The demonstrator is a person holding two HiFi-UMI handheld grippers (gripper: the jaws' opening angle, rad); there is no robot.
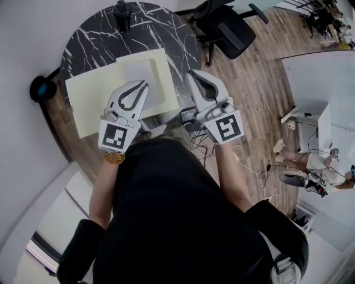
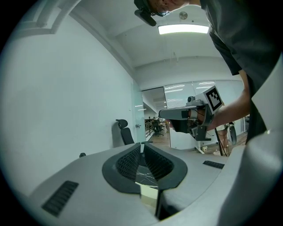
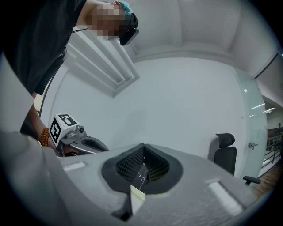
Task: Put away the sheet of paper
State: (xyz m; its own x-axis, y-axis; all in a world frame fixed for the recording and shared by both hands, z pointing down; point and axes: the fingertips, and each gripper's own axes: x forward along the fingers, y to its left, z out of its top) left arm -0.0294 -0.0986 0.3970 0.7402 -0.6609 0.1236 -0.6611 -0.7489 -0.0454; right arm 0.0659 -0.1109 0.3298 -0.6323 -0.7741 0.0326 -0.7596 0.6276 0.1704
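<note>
A pale yellow folder point(image 1: 91, 97) lies open on the round black marble table point(image 1: 94, 41). A whiter sheet of paper point(image 1: 145, 69) rests on the folder's right half. My left gripper point(image 1: 144, 84) hovers over the folder's near edge, shut, with nothing between its jaws. My right gripper point(image 1: 192, 74) is held just off the folder's right edge, also shut and empty. In the left gripper view the closed tips point(image 2: 142, 145) point level across the room, with the right gripper point(image 2: 177, 114) ahead. The right gripper view shows its own closed tips point(image 3: 143, 146) and the left gripper point(image 3: 84, 142) beside them.
A black office chair point(image 1: 227, 28) stands behind the table to the right. A small black device point(image 1: 122, 14) sits at the table's far edge. A dark round object point(image 1: 41, 87) lies on the floor at the left. Cables point(image 1: 244, 161) trail over the wooden floor, and a white desk point(image 1: 316, 83) is at the right.
</note>
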